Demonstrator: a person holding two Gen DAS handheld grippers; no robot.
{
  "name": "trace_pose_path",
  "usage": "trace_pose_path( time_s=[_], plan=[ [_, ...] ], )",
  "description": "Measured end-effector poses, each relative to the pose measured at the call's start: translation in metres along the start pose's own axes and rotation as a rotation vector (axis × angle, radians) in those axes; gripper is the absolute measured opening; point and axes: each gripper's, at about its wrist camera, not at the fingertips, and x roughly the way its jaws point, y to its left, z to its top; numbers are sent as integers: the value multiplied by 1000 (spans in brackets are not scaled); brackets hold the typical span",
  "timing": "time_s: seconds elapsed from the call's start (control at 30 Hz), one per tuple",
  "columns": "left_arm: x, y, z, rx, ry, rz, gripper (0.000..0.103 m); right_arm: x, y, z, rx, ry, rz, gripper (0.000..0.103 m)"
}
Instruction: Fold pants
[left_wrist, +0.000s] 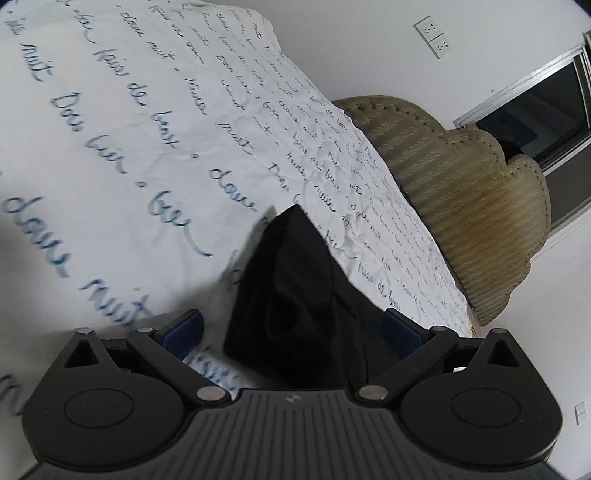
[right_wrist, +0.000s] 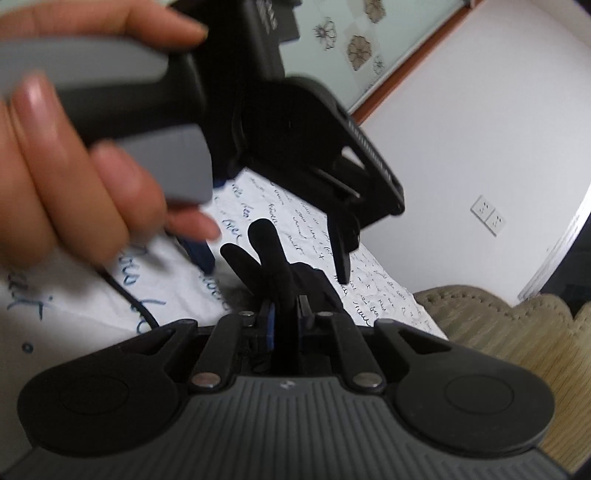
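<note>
Two views share one setting: a bed covered by a white sheet (left_wrist: 122, 122) printed with blue handwriting. In the left wrist view the sheet is creased toward its far edge, where it meets a tufted tan headboard (left_wrist: 458, 192); behind that stands a white wall with a double wall socket (left_wrist: 436, 37) and a dark window (left_wrist: 539, 107) at the right. The left gripper (left_wrist: 293, 330) hangs tilted over the sheet with its blue-padded fingers (left_wrist: 184, 330) spread wide apart, and a dark bunch of the black pants (left_wrist: 291, 295) rises between them, lying against the right finger and well apart from the left one. In the right wrist view the same sheet runs back to the headboard at the lower right, with a white wall, a socket plate and a flower-patterned panel (right_wrist: 354, 44) framed in brown above. The right gripper (right_wrist: 284, 326) has its fingers drawn close together, clamped on a fold of the pants that sticks up between them in dark loops. The person's left hand (right_wrist: 74, 177), blurred and close to the lens, wraps around the grey handle of the other tool.
</note>
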Motion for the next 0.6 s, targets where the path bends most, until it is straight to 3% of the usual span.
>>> trace_pose_path(
  time_s=[0.23,0.27,0.37,0.47,0.53,0.6],
  plan=[
    [28,-19,11,6,69,-31,101,-5,-17,1,96,-7,2,9],
    [30,-24,11,27,75,-7,91,-6,-18,1,105,-7,2,9],
    [34,-34,9,87,75,85,42,-8,-21,2,118,-9,-11,9],
    [34,-31,8,78,75,104,27,-8,-22,1,136,7,1,9],
    [32,-30,8,76,69,107,23,-11,-21,-1,120,28,12,19],
    [30,-30,7,87,62,110,21,-22,-18,-6,89,31,-6,39]
  ],
)
